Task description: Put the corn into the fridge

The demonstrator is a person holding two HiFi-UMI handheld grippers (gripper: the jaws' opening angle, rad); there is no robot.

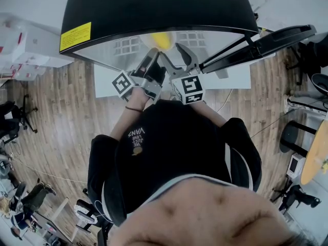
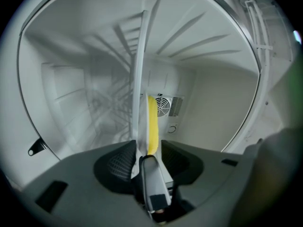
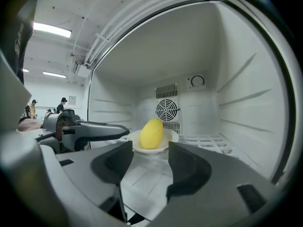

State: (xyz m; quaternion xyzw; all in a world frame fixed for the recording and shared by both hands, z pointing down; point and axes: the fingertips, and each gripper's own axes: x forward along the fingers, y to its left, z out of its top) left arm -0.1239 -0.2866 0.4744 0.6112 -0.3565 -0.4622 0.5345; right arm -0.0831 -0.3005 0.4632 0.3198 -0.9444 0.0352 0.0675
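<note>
Both grippers are poked into the open fridge (image 1: 154,4), door (image 1: 266,42) swung out to the R side. The corn (image 3: 151,133) is inside already, sitting on a small white plate (image 3: 174,136) on the fridge floor, w/ the fan grille (image 3: 167,110) on the back wall right behind it.

Left gripper (image 2: 147,150): jaws pulled in tight on the plate rim. In its own view the plate shows edge-on, running straight out from btwn the jaws, w/ the corn a yellow strip hugging one side of it just past the tips.

Right gripper (image 3: 150,162): jaws wide apart, nothing btwn them, not touching anything. Corn + plate sit dead ahead of the gap, a bit beyond the tips. The left gripper's finger comes in from the L of those jaws and meets the plate's near-left edge.
</note>
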